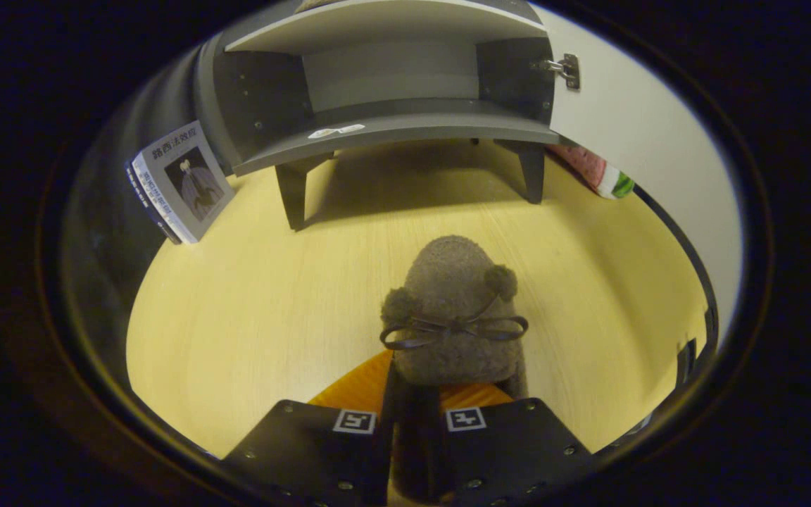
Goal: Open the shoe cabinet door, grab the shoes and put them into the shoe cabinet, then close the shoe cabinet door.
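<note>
- Between the fingers of the gripper (416, 436), one fuzzy brown shoe (455, 317) is sitting; the fingers are standing narrow, both seeming to press on its heel.
- The shoe is carrying one dark bow (453, 329) and two pompoms, its toe pointing to the shoe cabinet (384, 91).
- Beyond it, the cabinet is standing on the wooden table (250, 310), its door (631, 134) swung open; the one compartment is showing nothing but a small sticker (335, 131), too small to read.
- One book (180, 183) is leaning beside the cabinet.
</note>
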The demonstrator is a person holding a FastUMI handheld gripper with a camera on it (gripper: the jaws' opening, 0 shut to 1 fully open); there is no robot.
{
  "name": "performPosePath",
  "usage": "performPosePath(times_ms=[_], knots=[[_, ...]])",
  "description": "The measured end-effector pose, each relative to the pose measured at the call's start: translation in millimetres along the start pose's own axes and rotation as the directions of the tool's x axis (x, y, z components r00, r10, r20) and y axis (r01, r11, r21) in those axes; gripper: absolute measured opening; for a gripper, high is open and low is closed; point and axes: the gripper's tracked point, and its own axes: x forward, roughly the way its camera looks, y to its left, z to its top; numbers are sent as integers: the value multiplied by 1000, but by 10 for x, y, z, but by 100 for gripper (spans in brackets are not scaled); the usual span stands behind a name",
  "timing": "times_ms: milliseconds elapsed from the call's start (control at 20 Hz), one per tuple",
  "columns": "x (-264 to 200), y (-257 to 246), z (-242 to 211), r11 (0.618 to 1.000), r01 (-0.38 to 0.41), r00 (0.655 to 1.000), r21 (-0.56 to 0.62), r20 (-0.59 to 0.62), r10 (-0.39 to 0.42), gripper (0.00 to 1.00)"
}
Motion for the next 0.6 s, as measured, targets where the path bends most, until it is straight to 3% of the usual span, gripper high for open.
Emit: performPosePath(times_ms=[100, 200, 600], knots=[[-10, -17, 18, 1000, 13, 1000, -3, 9, -13, 22], [-11, 0, 8, 1000, 17, 1000, -7, 13, -17, 2], [-176, -38, 139, 1000, 17, 998, -8, 67, -16, 1]])
